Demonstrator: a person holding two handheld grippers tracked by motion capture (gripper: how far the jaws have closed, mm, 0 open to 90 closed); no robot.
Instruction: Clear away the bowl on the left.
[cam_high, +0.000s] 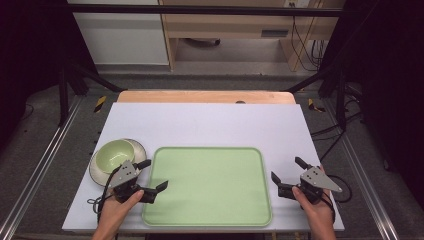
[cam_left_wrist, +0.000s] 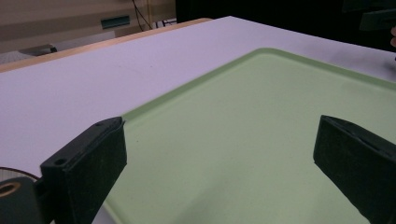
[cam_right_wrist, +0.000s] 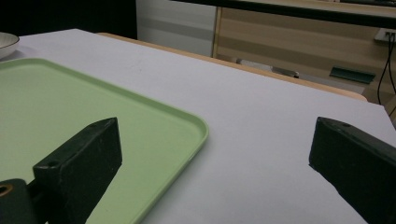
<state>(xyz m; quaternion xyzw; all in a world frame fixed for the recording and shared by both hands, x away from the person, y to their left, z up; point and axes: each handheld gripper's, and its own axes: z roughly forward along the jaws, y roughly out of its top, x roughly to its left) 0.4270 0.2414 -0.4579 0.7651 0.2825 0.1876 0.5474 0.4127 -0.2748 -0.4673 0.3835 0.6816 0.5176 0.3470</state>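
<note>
A lab recording bench

The white tabletop (cam_high: 210, 125) stands inside a black metal frame (cam_high: 200, 9), with rails (cam_high: 35, 170) along the grey floor on both sides. Cables (cam_high: 305, 45) hang by a wall socket (cam_high: 296, 3) behind, and plain wooden furniture (cam_high: 225, 25) lines the back wall.

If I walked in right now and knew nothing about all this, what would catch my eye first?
Most likely the big pale green tray, lying bare at the middle of the white table. Next, the two black tongs that a person holds on either side of it: the left tongs with jaws spread over the tray's left edge, the right tongs open past its right edge. A green bowl on a plate sits at the tray's left.
</note>
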